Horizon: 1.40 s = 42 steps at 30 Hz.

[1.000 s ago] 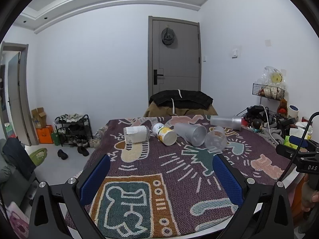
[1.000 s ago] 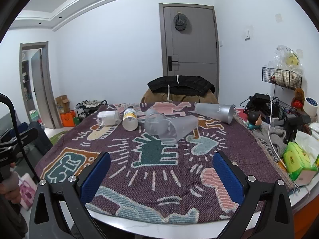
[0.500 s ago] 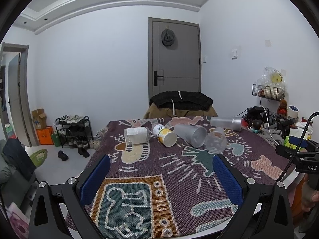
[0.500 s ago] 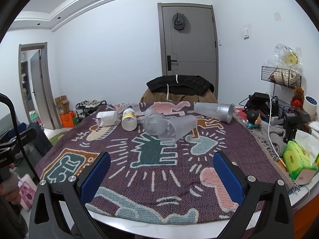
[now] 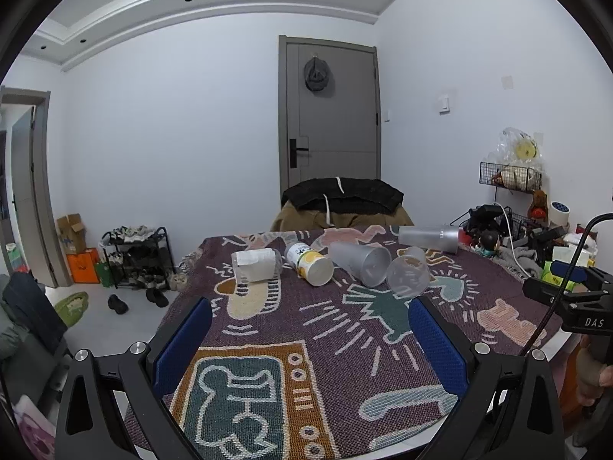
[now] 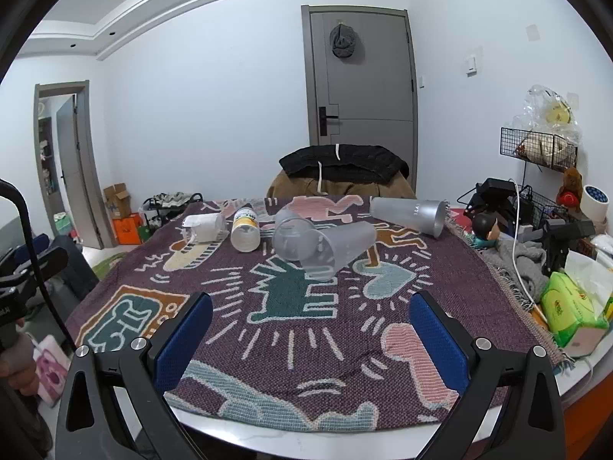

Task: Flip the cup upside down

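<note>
Several plastic cups lie on their sides on a patterned purple cloth [image 5: 345,337]. A frosted cup [image 5: 360,262] and a clear cup [image 5: 408,278] lie together mid-table; they also show in the right wrist view as the frosted cup [image 6: 341,247] and the clear cup [image 6: 293,239]. A tall frosted cup [image 6: 410,214] lies at the back right. A white-labelled cup [image 5: 254,264] and a yellow-labelled cup [image 5: 308,264] lie at the left. My left gripper [image 5: 308,349] is open and empty, well short of the cups. My right gripper [image 6: 310,345] is open and empty too.
The round table's white edge [image 6: 306,437] is near the right gripper. Clutter at the right: a green tissue pack [image 6: 571,306], grey cloth [image 6: 525,264], cables, a wire rack [image 6: 536,149]. A chair with a black jacket [image 6: 345,163] stands behind the table.
Both grippers have drifted slightly; the cups sit a little higher in the views. Nothing was grasped or moved.
</note>
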Motion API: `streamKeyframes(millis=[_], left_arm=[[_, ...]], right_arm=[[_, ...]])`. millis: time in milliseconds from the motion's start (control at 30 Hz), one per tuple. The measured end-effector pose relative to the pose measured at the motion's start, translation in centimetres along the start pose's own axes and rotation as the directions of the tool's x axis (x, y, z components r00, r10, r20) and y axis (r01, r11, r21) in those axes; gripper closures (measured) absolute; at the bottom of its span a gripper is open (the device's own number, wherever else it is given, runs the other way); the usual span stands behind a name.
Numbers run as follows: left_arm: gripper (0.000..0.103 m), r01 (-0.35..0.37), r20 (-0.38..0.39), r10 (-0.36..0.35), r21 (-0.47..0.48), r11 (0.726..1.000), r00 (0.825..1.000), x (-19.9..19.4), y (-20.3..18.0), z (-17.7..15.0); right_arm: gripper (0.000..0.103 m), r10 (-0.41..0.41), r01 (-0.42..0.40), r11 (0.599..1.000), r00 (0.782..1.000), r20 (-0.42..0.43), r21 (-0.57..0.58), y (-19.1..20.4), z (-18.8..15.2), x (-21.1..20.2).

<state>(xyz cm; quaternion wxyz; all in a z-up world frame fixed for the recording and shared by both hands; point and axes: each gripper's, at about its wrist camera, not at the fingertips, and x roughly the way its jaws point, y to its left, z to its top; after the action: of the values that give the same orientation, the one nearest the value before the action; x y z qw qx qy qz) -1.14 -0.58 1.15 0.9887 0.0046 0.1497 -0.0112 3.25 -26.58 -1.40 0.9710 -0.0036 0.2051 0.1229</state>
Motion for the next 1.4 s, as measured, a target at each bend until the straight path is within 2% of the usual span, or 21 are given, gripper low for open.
streamKeyframes(millis=[200, 433, 567, 667, 867, 1067, 1200, 1400], left_arm=[[0.0, 0.016, -0.01, -0.016, 0.009, 1.0, 1.0, 1.0, -0.3, 1.3], [0.0, 0.065, -0.055, -0.065, 0.002, 0.998, 0.996, 3.7, -1.1, 2.9], [0.0, 0.088, -0.066, -0.087, 0.013, 0.996, 0.994, 5.3, -2.0, 4.2], [0.0, 0.109, -0.061, -0.106, 0.039, 0.993, 0.992, 6.6, -3.1, 5.4], [0.0, 0.146, -0.104, -0.137, 0.081, 0.986, 0.985, 10.3, -5.9, 7.5], [0.0, 0.187, -0.205, -0.157, 0.136, 0.973, 0.966, 14.8, -9.5, 7.6], [0.0, 0.216, -0.248, -0.173, 0.158, 0.964, 0.953, 17.1, -11.5, 7.4], [0.0, 0.22, -0.299, -0.152, 0.208, 0.953, 0.942, 20.8, -13.8, 7.4]], right_arm=[[0.0, 0.011, -0.011, 1.0, 1.0, -0.005, 0.007, -0.5, 0.5, 0.2], [0.0, 0.015, -0.014, 0.996, 1.0, -0.018, 0.084, -2.8, 1.6, 1.0], [0.0, -0.011, 0.015, 0.992, 0.999, -0.034, 0.124, -4.4, 2.6, 1.9], [0.0, -0.041, 0.054, 0.983, 0.996, -0.077, 0.174, -5.8, 3.8, 3.0], [0.0, -0.047, 0.065, 0.963, 0.996, -0.075, 0.261, -8.0, 5.1, 3.9], [0.0, -0.027, 0.061, 0.926, 0.995, -0.095, 0.373, -10.7, 3.3, 5.2], [0.0, -0.056, 0.096, 0.896, 0.993, -0.104, 0.433, -12.7, 1.9, 5.4], [0.0, -0.062, 0.107, 0.861, 0.992, -0.107, 0.497, -15.0, 0.7, 6.4]])
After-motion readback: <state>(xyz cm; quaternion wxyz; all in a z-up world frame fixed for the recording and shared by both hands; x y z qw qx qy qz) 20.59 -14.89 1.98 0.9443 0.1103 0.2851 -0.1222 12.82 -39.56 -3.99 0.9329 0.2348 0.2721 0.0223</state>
